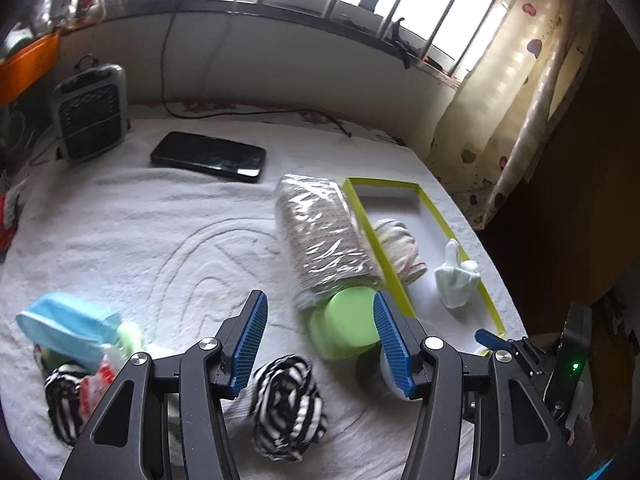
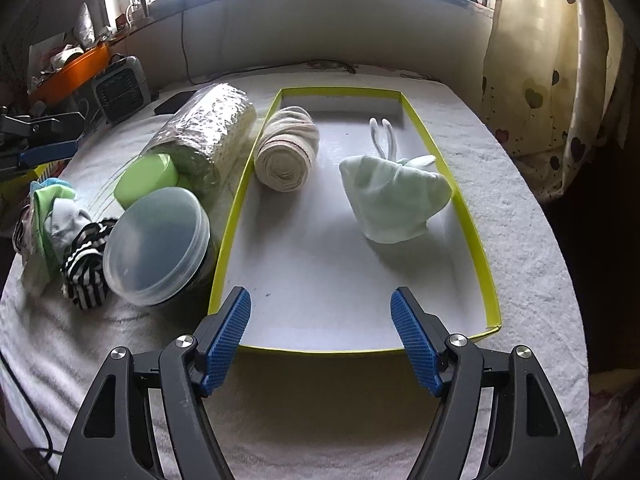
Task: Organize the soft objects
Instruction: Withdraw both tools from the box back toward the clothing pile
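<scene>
A shallow yellow-rimmed tray [image 2: 460, 196] lies on the towel-covered table; it also shows in the left wrist view [image 1: 362, 208]. In it are a rolled cream cloth [image 2: 286, 154] and a pale green bunny-shaped cloth [image 2: 394, 196]. A black-and-white striped cloth [image 1: 286, 404] lies just under my open, empty left gripper [image 1: 320, 320]; it also shows in the right wrist view [image 2: 86, 264]. A plastic-wrapped fabric bundle [image 1: 324, 232] lies left of the tray. My right gripper [image 2: 320, 320] is open and empty over the tray's near edge.
A green box [image 1: 346, 326] and a clear-lidded round container [image 2: 156, 240] sit left of the tray. A blue cloth pile [image 1: 68, 326], a black phone [image 1: 208, 156] and a small fan [image 1: 90, 114] lie further left. A curtain [image 2: 560, 60] hangs at right.
</scene>
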The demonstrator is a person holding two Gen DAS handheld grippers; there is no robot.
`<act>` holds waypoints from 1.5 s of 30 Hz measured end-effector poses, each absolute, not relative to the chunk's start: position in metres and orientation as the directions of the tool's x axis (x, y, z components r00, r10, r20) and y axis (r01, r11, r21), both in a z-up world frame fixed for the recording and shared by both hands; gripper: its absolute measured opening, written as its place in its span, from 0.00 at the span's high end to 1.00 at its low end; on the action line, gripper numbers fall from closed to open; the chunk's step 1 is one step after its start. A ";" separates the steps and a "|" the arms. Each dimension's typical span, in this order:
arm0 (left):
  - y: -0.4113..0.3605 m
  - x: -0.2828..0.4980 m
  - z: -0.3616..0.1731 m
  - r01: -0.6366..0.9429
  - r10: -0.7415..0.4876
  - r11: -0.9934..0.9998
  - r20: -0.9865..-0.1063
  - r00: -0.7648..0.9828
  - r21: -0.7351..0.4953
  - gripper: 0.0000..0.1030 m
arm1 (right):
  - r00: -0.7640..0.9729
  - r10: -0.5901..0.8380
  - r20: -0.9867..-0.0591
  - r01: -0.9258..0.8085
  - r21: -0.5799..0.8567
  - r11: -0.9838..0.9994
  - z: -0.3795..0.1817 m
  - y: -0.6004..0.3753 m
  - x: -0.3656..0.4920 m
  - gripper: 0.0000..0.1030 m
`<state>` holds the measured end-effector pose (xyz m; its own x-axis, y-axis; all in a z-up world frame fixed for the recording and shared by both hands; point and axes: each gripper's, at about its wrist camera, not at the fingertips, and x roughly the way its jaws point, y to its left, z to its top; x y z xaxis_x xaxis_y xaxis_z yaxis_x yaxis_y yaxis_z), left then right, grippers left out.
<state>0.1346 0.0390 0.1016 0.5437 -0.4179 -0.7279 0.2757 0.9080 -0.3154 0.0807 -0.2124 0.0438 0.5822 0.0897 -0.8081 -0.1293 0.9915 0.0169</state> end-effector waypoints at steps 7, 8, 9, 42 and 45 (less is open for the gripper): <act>0.061 0.132 0.096 0.240 -0.404 0.915 -0.733 0.548 -0.325 0.47 | 0.566 0.089 -0.819 -0.134 0.014 0.991 0.045 -0.213 0.073 0.29; 0.063 0.132 0.095 0.235 -0.402 0.916 -0.734 0.548 -0.326 0.47 | 0.564 0.088 -0.821 -0.135 0.014 0.991 0.046 -0.213 0.072 0.29; 0.066 0.131 0.094 0.231 -0.400 0.917 -0.734 0.549 -0.326 0.47 | 0.562 0.087 -0.822 -0.134 0.014 0.991 0.046 -0.213 0.071 0.29; 0.183 0.072 0.088 0.038 -0.290 0.936 -0.707 0.645 -0.350 0.44 | 0.594 0.389 -0.704 -0.470 0.089 0.878 0.078 -0.055 0.053 0.29; 0.191 0.068 0.084 0.021 -0.285 0.934 -0.708 0.646 -0.357 0.41 | 0.574 0.379 -0.726 -0.468 0.090 0.879 0.069 -0.047 0.057 0.29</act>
